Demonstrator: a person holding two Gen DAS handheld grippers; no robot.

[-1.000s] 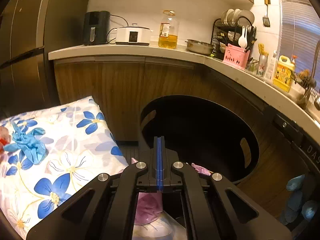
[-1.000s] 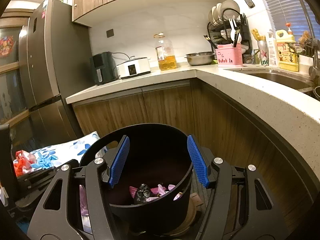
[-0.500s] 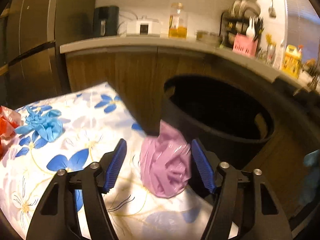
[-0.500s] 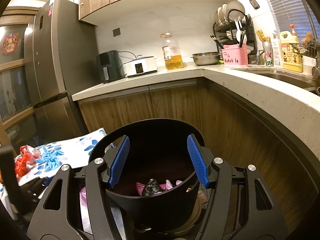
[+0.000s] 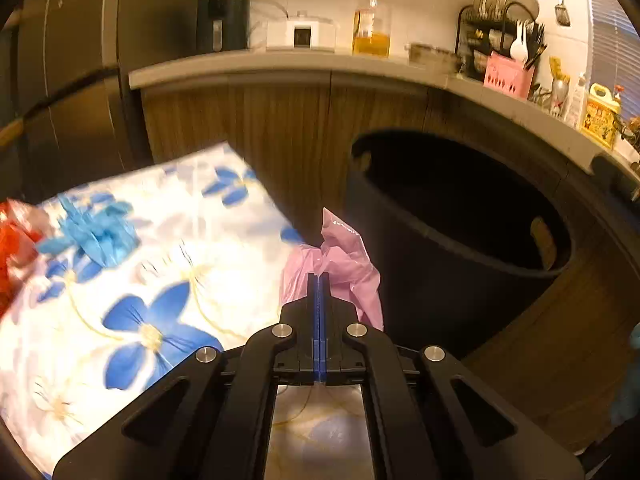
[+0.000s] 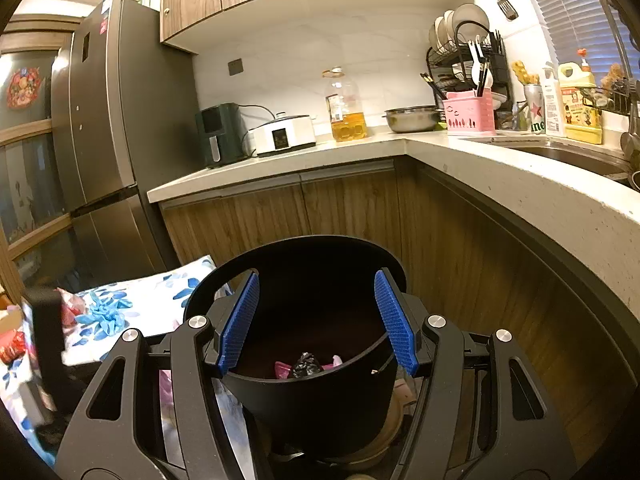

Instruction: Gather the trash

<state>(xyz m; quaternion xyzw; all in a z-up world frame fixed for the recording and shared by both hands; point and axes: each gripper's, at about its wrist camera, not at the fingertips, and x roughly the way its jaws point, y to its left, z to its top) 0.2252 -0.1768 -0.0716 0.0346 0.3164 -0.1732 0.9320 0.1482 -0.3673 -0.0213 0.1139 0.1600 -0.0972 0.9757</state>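
Big black bin (image 6: 312, 392) is sitting by the cabinets, holding a black bag (image 6: 305, 364) and pink scraps (image 6: 282, 369); its floor is mostly lost in shadow. Right gripper (image 6: 316, 322) is hanging released over the rim. Left gripper (image 5: 319, 280) is clenching the pink plastic bag (image 5: 344, 264) over the flowery cloth (image 5: 168, 280).

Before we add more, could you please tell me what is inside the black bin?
In the black bin, the right wrist view shows a crumpled black bag between pink plastic pieces. The near wall hides the rest of the bottom.
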